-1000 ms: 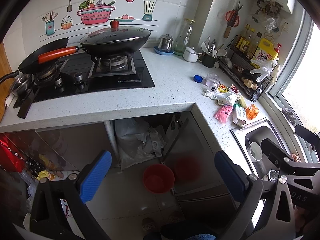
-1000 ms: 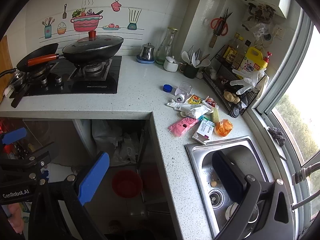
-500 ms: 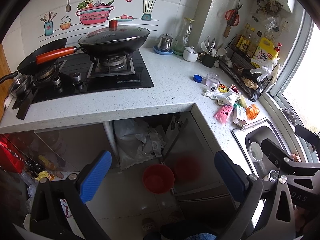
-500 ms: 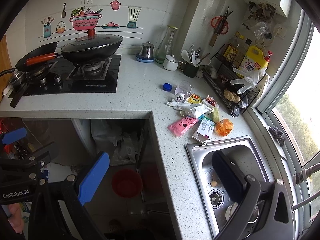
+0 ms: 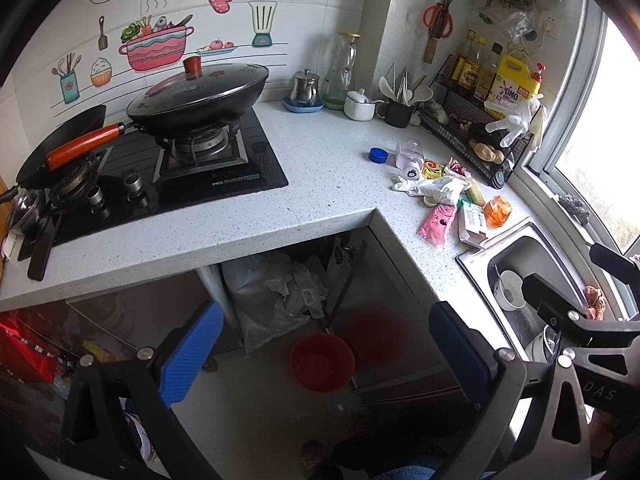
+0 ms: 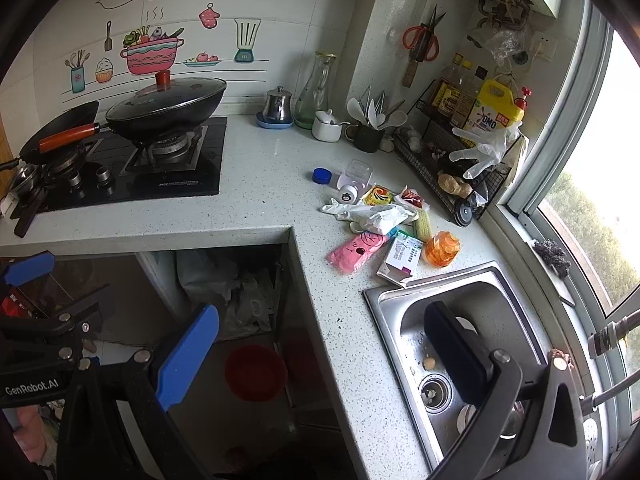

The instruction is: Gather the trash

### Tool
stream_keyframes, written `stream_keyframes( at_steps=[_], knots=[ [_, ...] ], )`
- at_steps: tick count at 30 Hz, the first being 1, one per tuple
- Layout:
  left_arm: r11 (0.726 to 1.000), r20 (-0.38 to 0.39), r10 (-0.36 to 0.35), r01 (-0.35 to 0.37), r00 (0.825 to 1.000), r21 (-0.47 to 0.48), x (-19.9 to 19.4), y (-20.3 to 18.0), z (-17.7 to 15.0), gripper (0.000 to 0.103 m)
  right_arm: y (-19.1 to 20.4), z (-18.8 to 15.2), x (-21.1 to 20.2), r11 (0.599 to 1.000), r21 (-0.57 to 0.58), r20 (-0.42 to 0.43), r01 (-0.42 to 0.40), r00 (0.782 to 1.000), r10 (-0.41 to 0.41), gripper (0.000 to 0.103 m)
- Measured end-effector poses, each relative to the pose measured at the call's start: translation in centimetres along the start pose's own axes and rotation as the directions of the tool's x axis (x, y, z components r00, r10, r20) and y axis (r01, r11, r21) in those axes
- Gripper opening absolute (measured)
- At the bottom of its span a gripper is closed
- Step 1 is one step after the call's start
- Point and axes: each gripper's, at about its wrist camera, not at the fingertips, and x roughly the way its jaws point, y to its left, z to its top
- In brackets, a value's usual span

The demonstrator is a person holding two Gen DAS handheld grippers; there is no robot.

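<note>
1. Across the kitchen corner your L-shaped worktop (image 6: 264,184) carries the hob (image 6: 132,172) on its left run and the sink (image 6: 452,344) at its near right end.
2. On the hob you have a lidded wok (image 6: 166,106) on the right burner and a frying pan (image 6: 60,128) on the left one.
3. Under the worktop, on the floor, your red bin (image 5: 322,362) stands upright in front of some grey bags (image 5: 276,292).
4. Your left claw (image 5: 324,354) hangs over that floor gap with its blue pads spread wide and nothing between them.
5. Your right claw (image 6: 320,354) is just as wide and empty; its left pad hangs over the floor gap and its right pad over the sink.
6. The trash lies in a loose heap on the worktop between the sink and the wire rack (image 6: 452,160): a white glove (image 6: 368,214), a pink packet (image 6: 354,252), a small carton (image 6: 402,258) and an orange wrapper (image 6: 440,248), most of them touching.
7. Behind these you can see a yellow sachet (image 6: 378,195), a clear tub (image 6: 356,174) and, just apart to the left, a blue cap (image 6: 322,176).
</note>
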Motion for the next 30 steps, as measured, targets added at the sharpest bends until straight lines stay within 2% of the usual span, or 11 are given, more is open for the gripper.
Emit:
stream_keyframes(
  at_steps=[11, 19, 25, 30],
  knots=[
    [0.985, -0.075, -0.072, 0.083, 0.995, 0.150, 6.6, -4.1, 4.5, 0.102, -3.6, 0.6, 3.9, 0.987, 0.139, -0.066, 0.079, 0.995, -0.070, 0.103],
    [0.953, -0.125, -0.124, 0.153, 0.984, 0.260, 13.4, -9.3, 9.9, 0.102, -8.2, 2.4, 8.6, 0.960, 0.235, -0.131, 0.151, 0.984, -0.122, 0.103],
    [0.917, -0.205, -0.156, 0.218, 0.966, 0.333, 19.3, -13.6, 12.8, 0.102, -11.8, 3.1, 12.7, 0.935, 0.296, -0.196, 0.194, 0.971, -0.140, 0.103],
    [0.893, -0.297, -0.159, 0.265, 0.942, 0.364, 24.4, -16.7, 13.9, 0.102, -14.4, 3.0, 16.5, 0.918, 0.333, -0.278, 0.217, 0.952, -0.125, 0.103]
  ],
)
